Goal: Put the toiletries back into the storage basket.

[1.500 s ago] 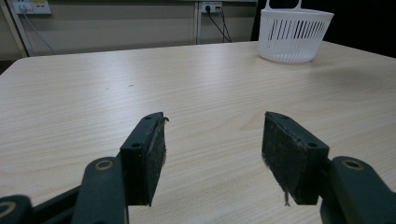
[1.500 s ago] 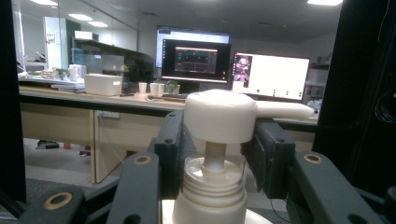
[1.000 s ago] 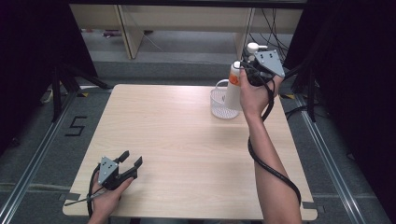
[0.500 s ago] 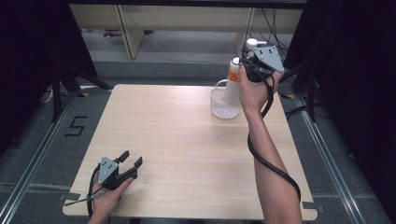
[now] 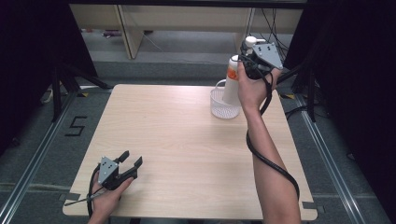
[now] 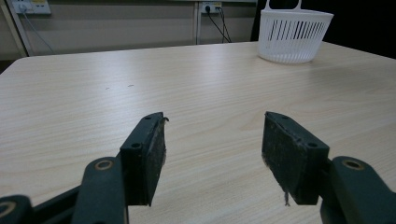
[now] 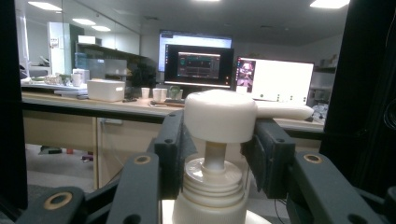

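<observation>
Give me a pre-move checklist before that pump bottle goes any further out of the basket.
1. Right claw shut on the pump bottle at its neck: ok.
2. Bottle upright: ok.
3. Bottle bottom clear of the white basket rim: cannot tell, the high view shows it overlapping the basket.
4. Left claw open, holding nothing: ok.
5. Left claw far from the basket, near the table front edge: ok.
</observation>
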Demonstrator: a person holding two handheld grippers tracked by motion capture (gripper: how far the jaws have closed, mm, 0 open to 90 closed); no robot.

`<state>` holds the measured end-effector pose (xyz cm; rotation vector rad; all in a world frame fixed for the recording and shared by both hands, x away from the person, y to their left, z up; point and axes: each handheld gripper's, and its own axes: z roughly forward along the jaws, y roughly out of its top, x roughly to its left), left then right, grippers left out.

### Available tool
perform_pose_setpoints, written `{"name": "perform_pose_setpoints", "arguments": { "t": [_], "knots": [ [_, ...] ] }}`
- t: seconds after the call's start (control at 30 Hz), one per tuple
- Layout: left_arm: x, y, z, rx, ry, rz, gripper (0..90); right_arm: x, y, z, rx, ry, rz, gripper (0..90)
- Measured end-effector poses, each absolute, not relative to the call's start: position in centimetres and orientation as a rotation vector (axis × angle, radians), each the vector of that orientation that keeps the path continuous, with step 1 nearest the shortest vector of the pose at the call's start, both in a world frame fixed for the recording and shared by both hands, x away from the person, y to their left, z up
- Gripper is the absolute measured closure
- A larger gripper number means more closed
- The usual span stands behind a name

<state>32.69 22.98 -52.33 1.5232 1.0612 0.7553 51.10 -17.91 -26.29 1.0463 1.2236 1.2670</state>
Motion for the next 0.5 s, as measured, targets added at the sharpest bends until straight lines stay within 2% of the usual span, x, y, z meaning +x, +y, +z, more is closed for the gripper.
{"name": "perform_pose_setpoints", "arguments": {
  "t": [0.5],
  "knots": [
    [32.69,22.97,-52.34,1.522,1.062,0.755,39.1,51.92,-17.59,-26.29,1.054,1.231,1.268,60.1]
  ]
}}
